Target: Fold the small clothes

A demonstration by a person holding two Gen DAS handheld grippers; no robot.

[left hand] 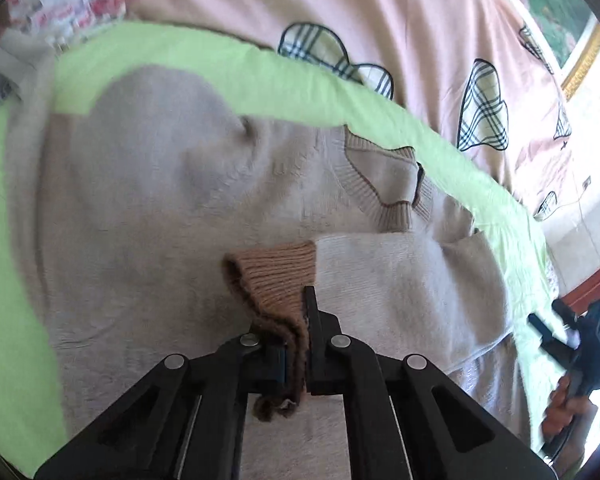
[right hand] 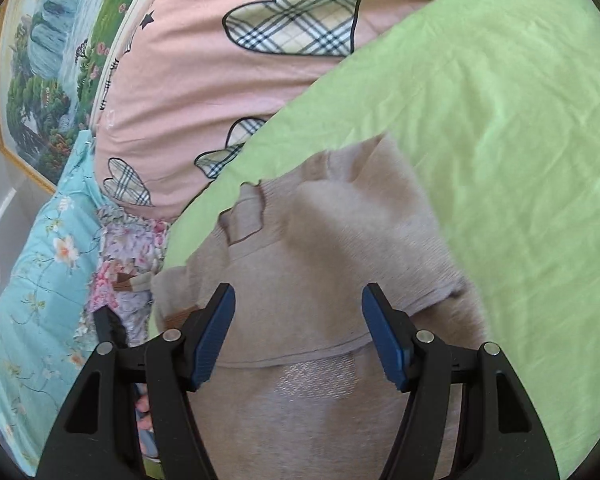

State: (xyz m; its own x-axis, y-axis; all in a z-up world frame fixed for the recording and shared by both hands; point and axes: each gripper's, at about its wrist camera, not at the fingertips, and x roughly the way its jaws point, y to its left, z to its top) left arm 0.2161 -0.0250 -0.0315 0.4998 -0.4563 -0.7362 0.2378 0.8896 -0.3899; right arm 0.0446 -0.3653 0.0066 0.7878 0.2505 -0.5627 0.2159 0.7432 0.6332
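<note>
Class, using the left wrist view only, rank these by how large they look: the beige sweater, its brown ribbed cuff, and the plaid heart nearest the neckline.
1. Beige sweater, by far largest.
2. and 3. Brown ribbed cuff and plaid heart look alike; the cuff is nearer the camera, so unranked.

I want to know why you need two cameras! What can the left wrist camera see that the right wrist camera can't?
Only the left wrist view shows the left gripper shut on the brown ribbed cuff, with the sleeve folded across the beige sweater, plus its ribbed neckline.

Only the right wrist view shows the right gripper open above the sweater, a landscape painting and a blue floral quilt.

Both show the sweater, the green sheet and the pink quilt with plaid hearts.
</note>
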